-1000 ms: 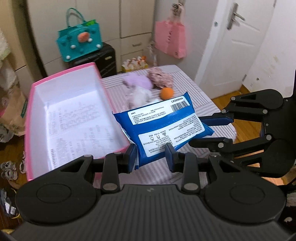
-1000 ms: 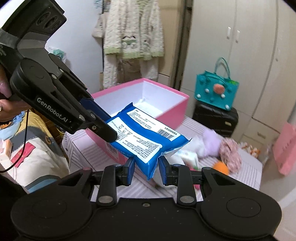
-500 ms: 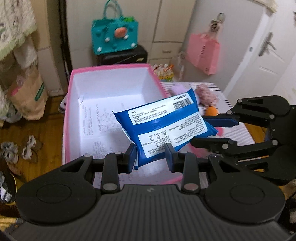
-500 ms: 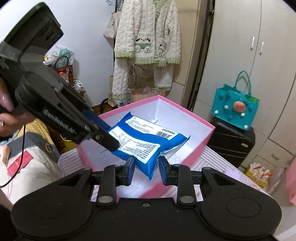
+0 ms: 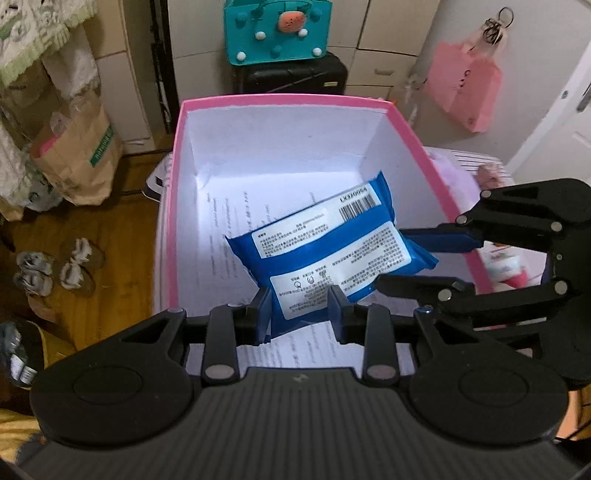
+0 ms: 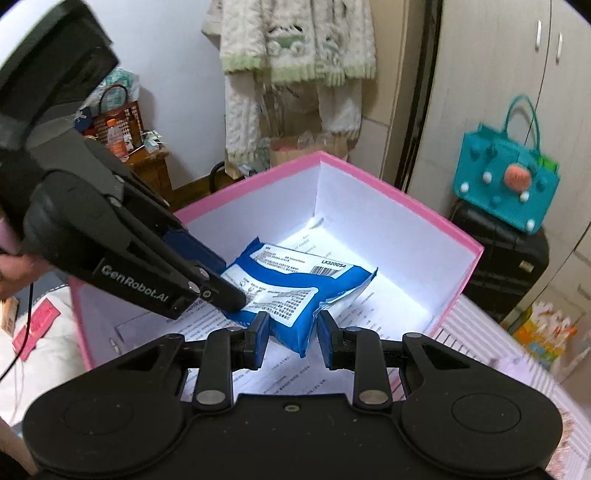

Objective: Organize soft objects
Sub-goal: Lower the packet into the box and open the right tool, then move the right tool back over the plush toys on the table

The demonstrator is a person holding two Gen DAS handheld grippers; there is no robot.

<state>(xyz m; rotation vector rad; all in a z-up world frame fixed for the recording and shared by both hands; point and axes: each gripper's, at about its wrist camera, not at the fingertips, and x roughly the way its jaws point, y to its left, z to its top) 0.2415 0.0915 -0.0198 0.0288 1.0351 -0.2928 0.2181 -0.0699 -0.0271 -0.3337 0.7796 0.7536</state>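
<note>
While both grippers hold it from two sides, the blue packet hangs over the open pink box, in the middle of the left wrist view. The left gripper is nearly closed, its blue pads pinching the packet's near lower edge at the bottom centre of that frame. The right gripper reaches in from the right edge of the same frame and is clamped on the packet's right end, one blue finger above it and one black finger below.

Seen from the right wrist view, the packet sits at the centre of the frame above the box's white floor, tilted, with its barcode label towards the far wall. The right gripper is closed to a narrow gap on the packet's near corner at lower centre. The left gripper comes in from the upper left, its fingertips pressed on the packet's left end; part of a hand shows at the left edge behind it.

Printed sheets of paper line the bottom of the box. Whether the packet touches the paper cannot be told. A teal bag stands on a black suitcase beyond the box, at the top of the left wrist view, and a pink bag hangs at the upper right.
</note>
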